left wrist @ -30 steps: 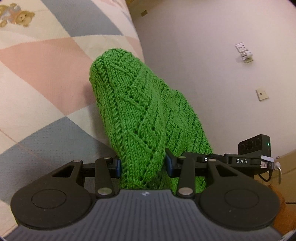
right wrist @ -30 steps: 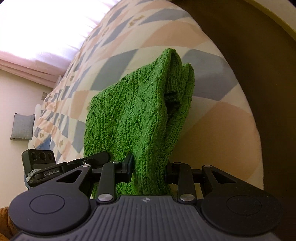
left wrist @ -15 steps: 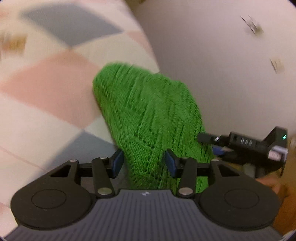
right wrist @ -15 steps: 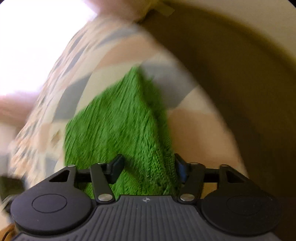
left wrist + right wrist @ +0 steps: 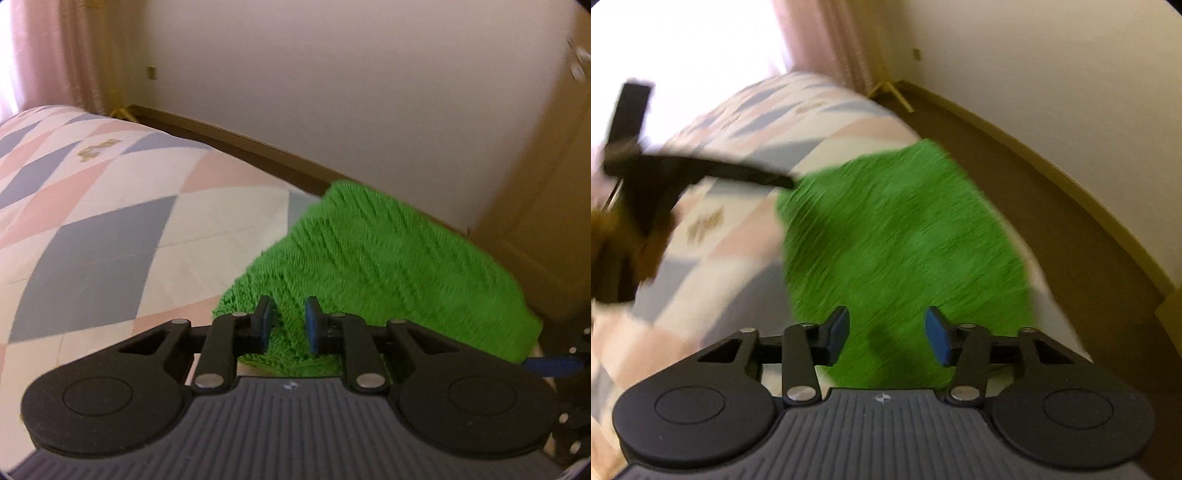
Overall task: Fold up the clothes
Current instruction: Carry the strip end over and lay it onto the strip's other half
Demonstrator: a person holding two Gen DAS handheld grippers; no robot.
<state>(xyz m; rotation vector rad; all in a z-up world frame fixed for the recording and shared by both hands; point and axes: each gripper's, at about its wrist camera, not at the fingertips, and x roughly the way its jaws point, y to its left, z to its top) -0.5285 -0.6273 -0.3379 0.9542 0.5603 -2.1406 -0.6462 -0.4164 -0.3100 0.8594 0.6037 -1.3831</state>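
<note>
Right now I'm midway through a fold on the one garment in view, a bright green chunky-knit sweater (image 5: 388, 266), which lies bunched near the corner of the bed with the pink, grey and cream diamond-patterned quilt (image 5: 110, 206). My left gripper (image 5: 287, 328) has its jaws closing, and its blue pads press a gathered fold of the knit at the near edge of the sweater, so I read that side as gripping. My right gripper (image 5: 886, 334) is also closing, but its jaws stand well apart over the flat green knit (image 5: 897, 229); the cloth lies below and between them, and I see no pad touching it, so that side is released. The right view is smeared by motion, so finer contact I cannot tell.

By my judgement the step in hand is regrasping for the next fold. The next move calls for the right jaws to come down on an edge of the knit level with the left's hold, then both to carry the cloth over together.

Count: one sweater, one bed, two grippers; the left gripper (image 5: 646, 177) shows dark and blurred in the right view
</note>
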